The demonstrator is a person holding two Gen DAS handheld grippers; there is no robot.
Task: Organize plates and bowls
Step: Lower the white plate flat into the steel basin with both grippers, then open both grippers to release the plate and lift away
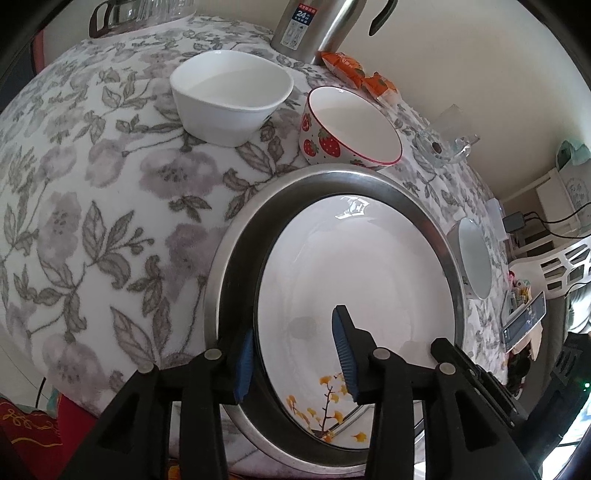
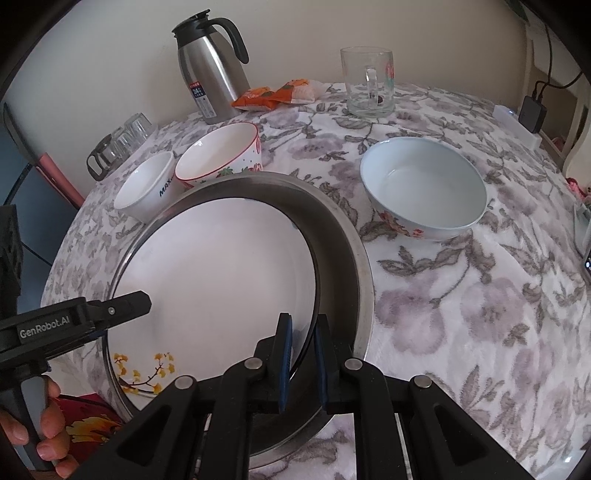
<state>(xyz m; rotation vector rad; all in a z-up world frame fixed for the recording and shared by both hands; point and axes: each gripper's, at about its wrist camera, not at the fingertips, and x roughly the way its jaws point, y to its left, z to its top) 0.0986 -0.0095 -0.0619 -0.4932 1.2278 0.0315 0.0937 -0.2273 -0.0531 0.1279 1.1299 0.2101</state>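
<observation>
Top of the silver jug (image 1: 314,26) cut off by the picture's edge, glass pot (image 1: 140,14) only half in view, blue words on the white bowl (image 2: 147,192) partly hidden by the metal tray (image 2: 343,240), phone (image 2: 587,262) cut off at the side

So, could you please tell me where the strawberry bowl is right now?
In the right wrist view the strawberry bowl stands on the floral tablecloth just behind the steel pan, beside the plain white bowl on its left.
</observation>
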